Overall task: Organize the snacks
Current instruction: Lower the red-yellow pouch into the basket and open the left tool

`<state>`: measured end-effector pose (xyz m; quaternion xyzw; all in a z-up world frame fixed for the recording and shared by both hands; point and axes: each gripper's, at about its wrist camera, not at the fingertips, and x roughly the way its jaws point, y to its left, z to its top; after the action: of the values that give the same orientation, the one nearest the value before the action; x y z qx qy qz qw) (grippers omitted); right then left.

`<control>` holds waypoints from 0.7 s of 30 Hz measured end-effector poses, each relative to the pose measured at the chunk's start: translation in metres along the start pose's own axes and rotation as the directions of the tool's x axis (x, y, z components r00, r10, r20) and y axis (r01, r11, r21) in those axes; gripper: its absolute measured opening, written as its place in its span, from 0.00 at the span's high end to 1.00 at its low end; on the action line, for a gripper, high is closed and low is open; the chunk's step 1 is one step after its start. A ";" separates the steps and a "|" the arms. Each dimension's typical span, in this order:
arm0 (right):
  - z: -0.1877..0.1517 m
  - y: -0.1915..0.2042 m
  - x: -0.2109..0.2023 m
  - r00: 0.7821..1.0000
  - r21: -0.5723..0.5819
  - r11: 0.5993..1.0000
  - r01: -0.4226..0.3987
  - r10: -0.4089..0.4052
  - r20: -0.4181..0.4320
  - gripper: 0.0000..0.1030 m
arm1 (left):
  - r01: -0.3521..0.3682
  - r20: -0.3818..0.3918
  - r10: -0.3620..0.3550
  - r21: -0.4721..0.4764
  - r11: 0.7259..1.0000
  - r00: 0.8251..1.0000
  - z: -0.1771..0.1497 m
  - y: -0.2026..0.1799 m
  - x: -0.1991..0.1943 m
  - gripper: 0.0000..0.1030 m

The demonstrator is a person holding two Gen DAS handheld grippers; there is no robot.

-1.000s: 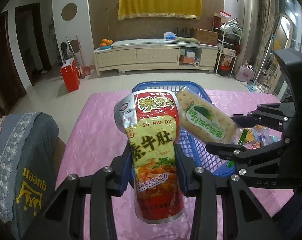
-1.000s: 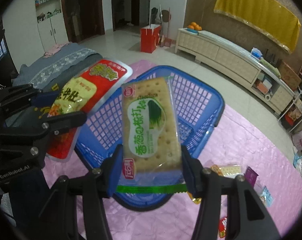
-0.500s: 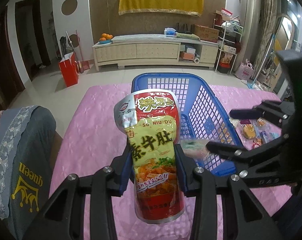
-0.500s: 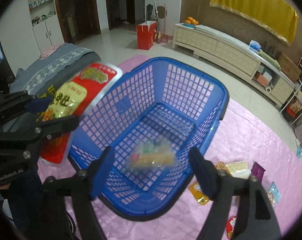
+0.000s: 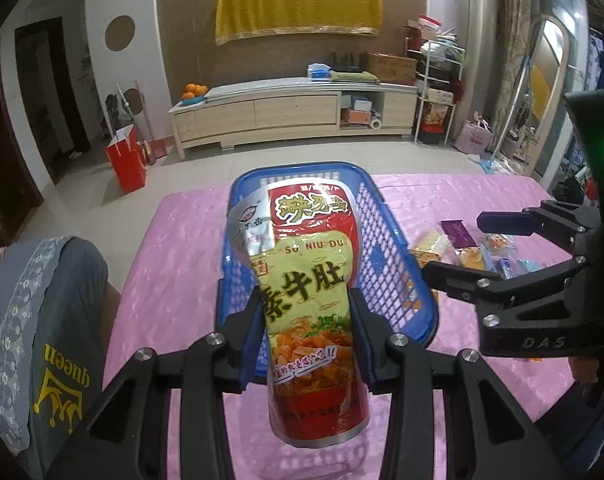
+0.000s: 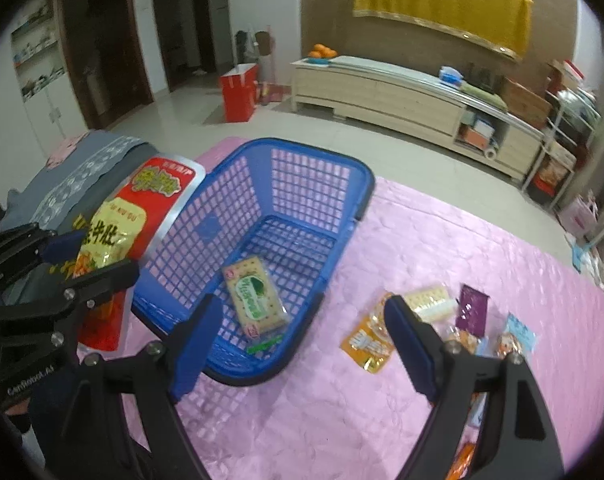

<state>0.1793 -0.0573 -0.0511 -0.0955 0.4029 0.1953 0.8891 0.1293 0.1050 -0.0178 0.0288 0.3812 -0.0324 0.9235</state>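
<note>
1. blue mesh basket (image 6: 286, 200) sits on the pink cloth, cracker pack (image 6: 256, 300) lying flat on its floor.
2. red-yellow snack pouch (image 5: 309, 292) held upright at the basket's near-left side.
3. small snack packets (image 6: 441, 320) scattered right of the basket.

Ahead of me the far wall (image 5: 401, 4) is brown and textured, with a yellow cloth (image 5: 298, 0) hung across it. Below it stands a long, low, pale wood cabinet (image 5: 294, 114); a plate of oranges (image 5: 194, 91) sits at its left end. The floor (image 5: 206, 168) is light tile. A red paper bag (image 5: 126, 159) stands on it near a dark doorway (image 6: 98, 44). A metal rack (image 5: 433, 92) of boxes occupies the right corner. Lighting is dim, indoor.
</note>
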 end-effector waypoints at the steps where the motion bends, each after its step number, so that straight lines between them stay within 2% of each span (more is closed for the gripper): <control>1: -0.001 -0.003 0.002 1.000 0.018 1.000 0.005 -0.005 -0.001 0.17 | 0.001 -0.004 -0.001 0.005 1.000 1.000 0.001 -0.002 0.002 0.64; 4: -0.004 -0.010 0.007 0.999 0.060 0.998 0.031 -0.031 -0.013 0.17 | 0.016 -0.013 -0.016 0.014 1.000 1.000 0.002 -0.009 0.009 0.64; 10: -0.009 -0.019 0.021 0.999 0.124 0.992 0.038 -0.034 -0.041 0.17 | 0.048 -0.042 -0.047 0.023 0.999 0.998 0.009 -0.007 0.033 0.64; 21: -0.013 -0.028 0.038 0.996 0.166 0.985 0.056 -0.044 -0.073 0.16 | 0.075 -0.070 -0.075 -0.001 0.997 0.995 0.018 -0.002 0.068 0.60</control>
<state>0.2052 -0.0772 -0.0883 -0.0369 0.4459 0.1349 0.8841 0.1895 0.0987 -0.0530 0.0161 0.4141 -0.0663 0.9077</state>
